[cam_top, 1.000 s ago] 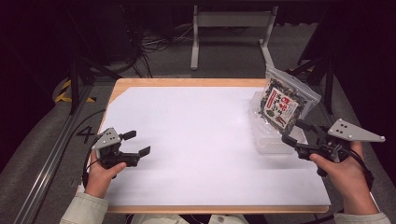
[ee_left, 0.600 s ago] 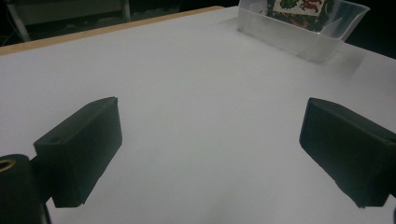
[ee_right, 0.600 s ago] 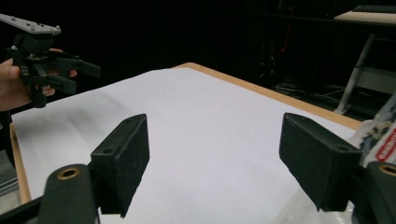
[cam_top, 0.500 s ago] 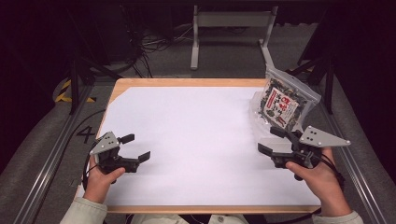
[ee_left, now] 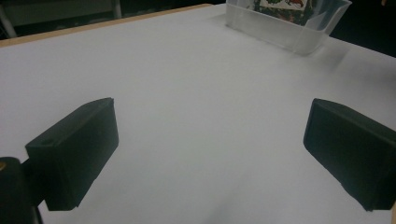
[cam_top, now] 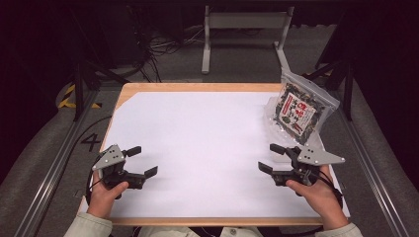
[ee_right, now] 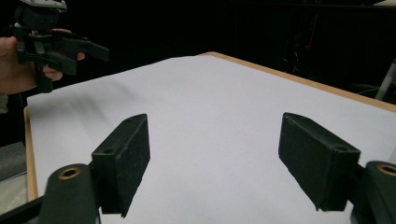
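Two claws sit low at the near edge of the white-covered wooden bench [cam_top: 197,138], one in each of the person's hands, and both stand with their jaws wide apart, gripping nothing. The left claw [cam_top: 140,161] rests at the near left corner; in the left gripper view its black pads [ee_left: 74,154] frame bare white surface, with a clear plastic tub [ee_left: 285,30] far off toward the top right. The right claw [cam_top: 275,158] rests at the near right, its jaws turned inward across the bench, so that its own view looks past its pads [ee_right: 128,156] toward the left claw [ee_right: 81,51] on the opposite side.

Farther back, at the far right corner of the bench, a clear plastic packet of dark snack with a red and white label [cam_top: 299,106] leans tilted in the tub [cam_top: 276,126], its top edge toward the far right. The packet lies ahead of the right claw and slightly to its right, near it, while the left claw is well apart across the whole sheet. Its long axis runs diagonally, near left to far right. The right hand is judged the better placed for any reach, needing first to turn outward toward that corner.
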### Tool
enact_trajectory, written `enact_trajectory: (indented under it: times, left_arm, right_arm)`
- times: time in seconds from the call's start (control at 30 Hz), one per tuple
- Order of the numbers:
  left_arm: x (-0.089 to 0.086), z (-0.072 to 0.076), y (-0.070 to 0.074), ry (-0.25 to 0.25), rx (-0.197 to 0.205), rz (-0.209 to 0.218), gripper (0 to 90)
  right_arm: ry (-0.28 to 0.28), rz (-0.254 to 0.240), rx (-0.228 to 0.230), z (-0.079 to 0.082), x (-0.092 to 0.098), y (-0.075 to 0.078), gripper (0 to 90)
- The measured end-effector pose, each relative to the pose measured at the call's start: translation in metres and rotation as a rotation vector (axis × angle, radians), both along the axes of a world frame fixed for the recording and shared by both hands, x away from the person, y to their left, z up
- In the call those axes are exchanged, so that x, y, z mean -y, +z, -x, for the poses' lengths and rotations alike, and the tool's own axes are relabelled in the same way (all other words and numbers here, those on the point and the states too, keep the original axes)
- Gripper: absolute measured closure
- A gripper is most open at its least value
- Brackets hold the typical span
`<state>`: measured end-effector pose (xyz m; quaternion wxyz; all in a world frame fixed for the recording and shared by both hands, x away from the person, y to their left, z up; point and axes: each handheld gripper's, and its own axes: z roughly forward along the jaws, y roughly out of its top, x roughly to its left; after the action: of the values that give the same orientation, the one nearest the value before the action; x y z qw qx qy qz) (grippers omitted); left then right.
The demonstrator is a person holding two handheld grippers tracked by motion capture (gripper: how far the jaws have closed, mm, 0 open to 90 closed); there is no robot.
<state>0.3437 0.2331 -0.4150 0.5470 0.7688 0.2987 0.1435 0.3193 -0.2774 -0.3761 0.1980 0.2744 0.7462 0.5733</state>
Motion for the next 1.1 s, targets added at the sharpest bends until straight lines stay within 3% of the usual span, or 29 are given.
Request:
enact_trajectory:
  times: [0.1, 0.33, 0.53, 0.73, 0.9, 1.1]
  left_arm:
    - [0.002, 0.001, -0.003, -0.011, 0.000, 0.002, 2.6]
    - [0.002, -0.001, -0.009, -0.019, -0.004, -0.003, 1.0]
    - [0.004, 0.000, -0.014, -0.022, -0.014, 0.004, 1.0]
    - [0.006, -0.001, -0.019, -0.023, -0.023, -0.010, 1.0]
    - [0.006, 0.000, -0.021, -0.020, -0.026, -0.008, 1.0]
    - [0.007, 0.000, -0.024, -0.021, -0.032, -0.013, 1.0]
  right_arm:
    - [-0.001, -0.011, -0.003, -0.001, -0.002, -0.013, 25.1]
    - [0.000, 0.018, -0.028, -0.006, -0.003, -0.032, 25.2]
    - [0.005, 0.073, -0.062, -0.011, -0.007, -0.052, 25.1]
    - [-0.007, 0.170, -0.094, -0.017, -0.012, -0.067, 24.3]
    - [-0.040, 0.171, -0.138, -0.021, -0.012, -0.067, 23.3]
    - [-0.023, 0.205, -0.176, -0.025, -0.016, -0.068, 19.7]
